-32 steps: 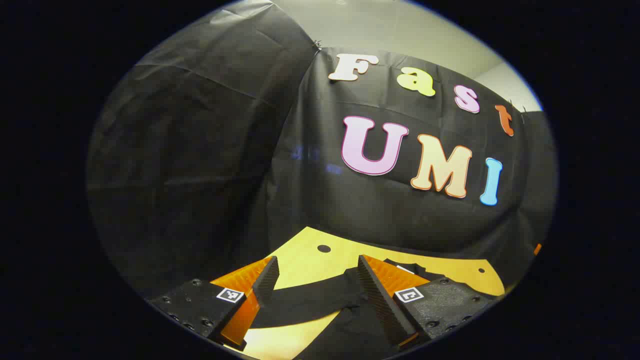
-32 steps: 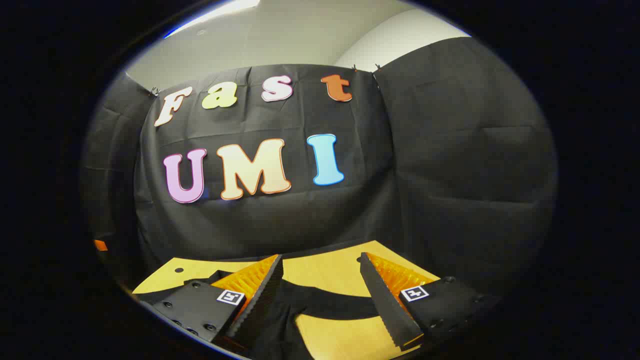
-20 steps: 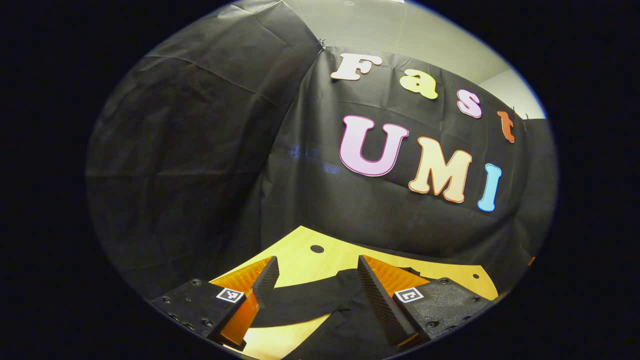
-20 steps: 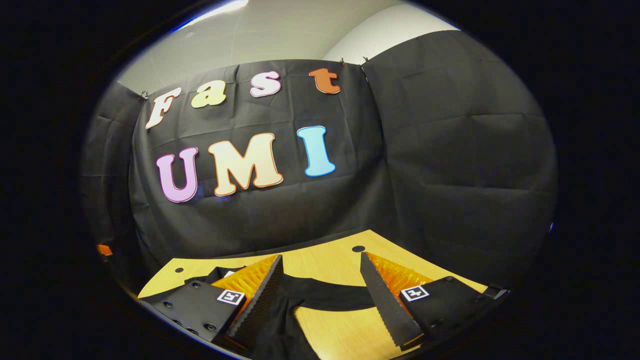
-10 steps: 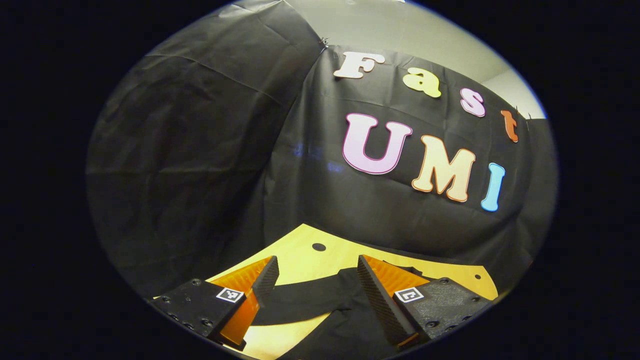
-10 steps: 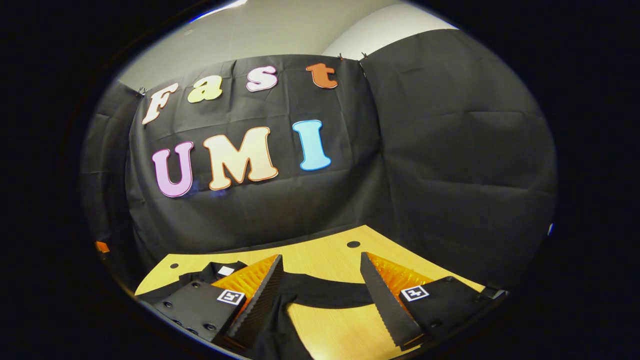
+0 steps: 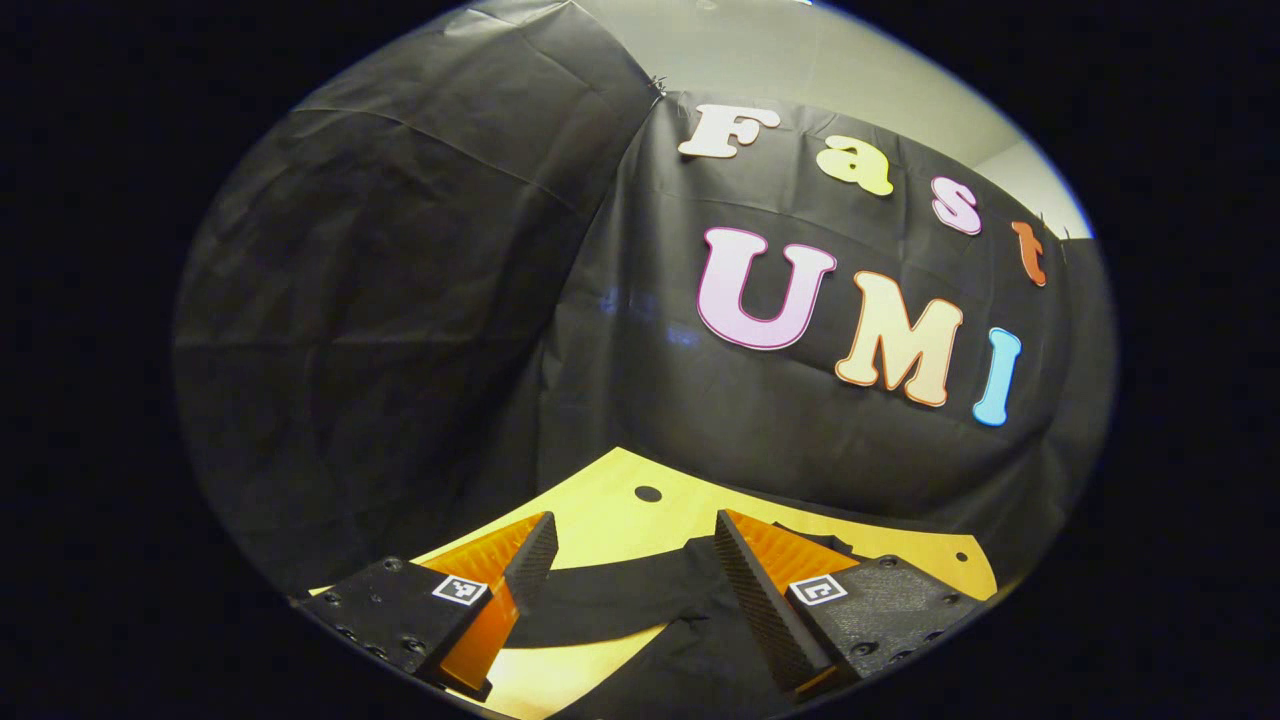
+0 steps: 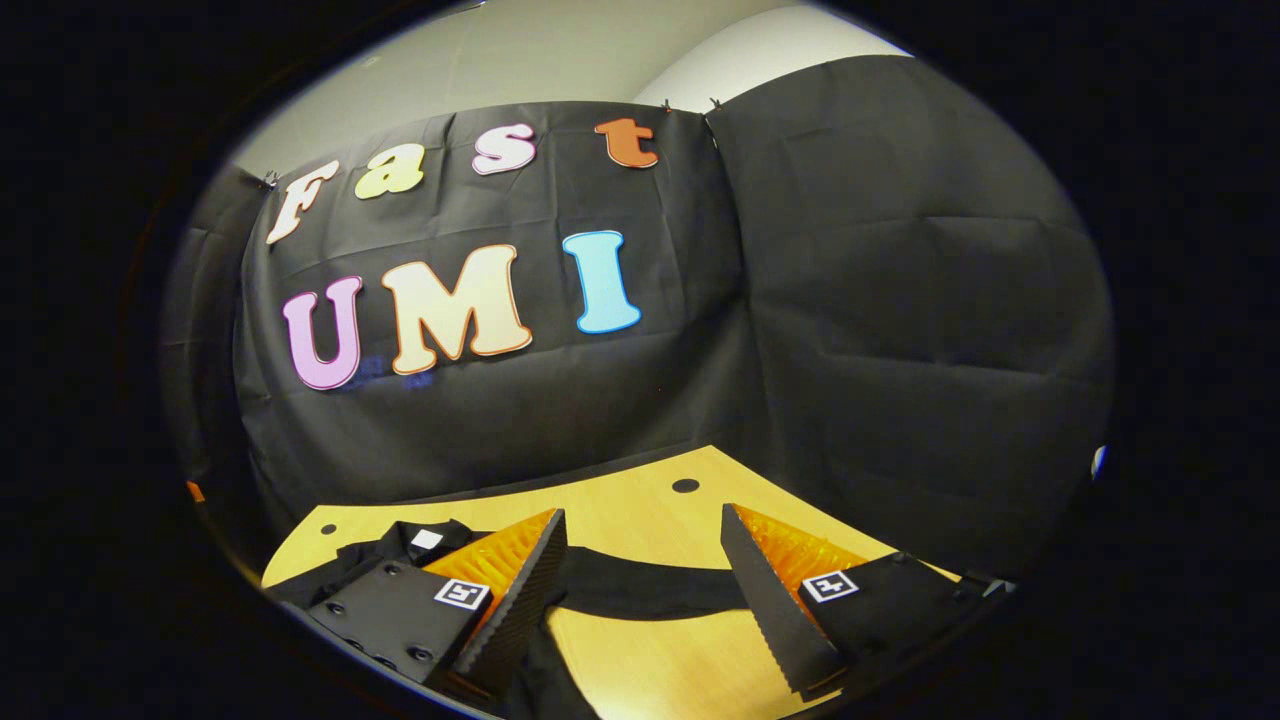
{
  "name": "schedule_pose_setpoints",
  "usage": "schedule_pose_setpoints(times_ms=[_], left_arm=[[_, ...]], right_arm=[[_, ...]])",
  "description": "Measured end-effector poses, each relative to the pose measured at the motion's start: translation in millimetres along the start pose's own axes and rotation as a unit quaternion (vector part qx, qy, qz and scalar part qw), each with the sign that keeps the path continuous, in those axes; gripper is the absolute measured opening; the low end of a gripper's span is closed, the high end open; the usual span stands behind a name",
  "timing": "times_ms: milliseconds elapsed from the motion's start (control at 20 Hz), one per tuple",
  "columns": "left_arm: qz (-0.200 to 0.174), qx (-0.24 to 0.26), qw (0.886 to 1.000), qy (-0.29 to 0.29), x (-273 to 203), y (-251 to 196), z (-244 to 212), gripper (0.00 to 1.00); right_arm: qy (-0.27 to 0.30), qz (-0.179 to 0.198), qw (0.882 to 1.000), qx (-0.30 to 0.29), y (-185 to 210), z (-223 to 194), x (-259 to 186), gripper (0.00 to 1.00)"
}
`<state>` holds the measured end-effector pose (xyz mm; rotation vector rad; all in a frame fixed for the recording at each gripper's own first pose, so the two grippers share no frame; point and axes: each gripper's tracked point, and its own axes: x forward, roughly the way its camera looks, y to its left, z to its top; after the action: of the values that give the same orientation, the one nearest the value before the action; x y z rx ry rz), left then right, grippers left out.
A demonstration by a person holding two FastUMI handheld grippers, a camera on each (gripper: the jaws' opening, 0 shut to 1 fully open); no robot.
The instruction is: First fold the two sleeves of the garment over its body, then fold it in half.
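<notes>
1. A black garment lies spread on a light wooden counter, inside a booth hung with black cloth. Both sleeves lie stretched outward on the wood, so by my reading no fold has been made yet.

2. In the left gripper view, the left tongs hang just above the counter with their jaws spread wide. The left sleeve runs as a dark band across the gap between the two fingers. They hold nothing, and I cannot tell whether either finger brushes the cloth.

3. In the right gripper view, the right tongs are likewise released and wide apart. The right sleeve curves across the gap between their fingers. The garment's collar, with a small white tag, lies farther off to the left of that view.

4. The step in hand appears to be taking hold of the sleeves. To do it well, each pair of tongs should drop until the lower finger slides under the sleeve near its cuff, then close on the cloth alone.

5. Each sleeve should then be carried inward and laid flat across the body, without dragging the garment along the counter.
</notes>
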<state>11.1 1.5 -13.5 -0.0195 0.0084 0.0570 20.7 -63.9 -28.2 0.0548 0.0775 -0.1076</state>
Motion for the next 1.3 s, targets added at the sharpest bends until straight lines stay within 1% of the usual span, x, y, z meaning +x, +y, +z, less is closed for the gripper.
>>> schedule_pose_setpoints(times_ms=[250, 450, 550, 600, 650, 700, 1000, 1050, 1100, 1200, 1250, 1300], left_arm=[[0.013, 0.005, 1.0, -0.003, -0.7, 9.5, 2.2, 0.92], [0.024, 0.005, 1.0, -0.004, -2.1, 16.6, 1.6, 0.92], [0.029, 0.003, 1.0, -0.002, -1.7, 18.2, 0.5, 0.92], [0.032, 0.003, 0.999, -0.002, -2.2, 19.9, 1.2, 0.93], [0.035, 0.006, 0.999, -0.003, -2.4, 22.0, 0.6, 0.93], [0.038, 0.009, 0.999, -0.003, -2.6, 23.4, 1.4, 0.93], [0.059, 0.037, 0.998, -0.005, -7.3, 33.2, 2.2, 0.92], [0.061, 0.038, 0.997, -0.003, -8.6, 33.5, 0.9, 0.92], [0.063, 0.038, 0.997, -0.002, -8.8, 33.1, 0.3, 0.92], [0.065, 0.037, 0.997, 0.002, -9.6, 32.7, -3.2, 0.93], [0.066, 0.037, 0.997, 0.004, -10.1, 31.9, -5.5, 0.93], [0.066, 0.037, 0.997, 0.005, -10.6, 31.0, -5.8, 0.93]], right_arm=[[0.02, -0.022, 0.999, 0.025, -25.7, -21.7, 23.3, 0.97], [0.048, -0.032, 0.997, 0.046, -45.5, -46.9, 36.2, 0.98], [0.056, -0.042, 0.997, 0.043, -57.4, -54.9, 42.0, 0.97], [0.06, -0.048, 0.996, 0.038, -63.6, -59.6, 45.4, 0.93], [0.068, -0.053, 0.996, 0.033, -68.8, -65.5, 48.5, 0.93], [0.074, -0.057, 0.995, 0.029, -73.4, -71.0, 51.5, 0.98], [0.103, -0.084, 0.991, 0.035, -103.7, -97.6, 72.3, 0.97], [0.108, -0.087, 0.99, 0.036, -107.6, -101.6, 76.0, 0.92], [0.111, -0.091, 0.989, 0.035, -111.4, -104.5, 79.7, 0.97], [0.118, -0.098, 0.988, 0.036, -120.0, -110.3, 88.5, 0.97], [0.124, -0.1, 0.986, 0.037, -123.9, -115.5, 90.5, 0.92], [0.13, -0.103, 0.985, 0.042, -127.4, -119.1, 93.8, 0.97]])
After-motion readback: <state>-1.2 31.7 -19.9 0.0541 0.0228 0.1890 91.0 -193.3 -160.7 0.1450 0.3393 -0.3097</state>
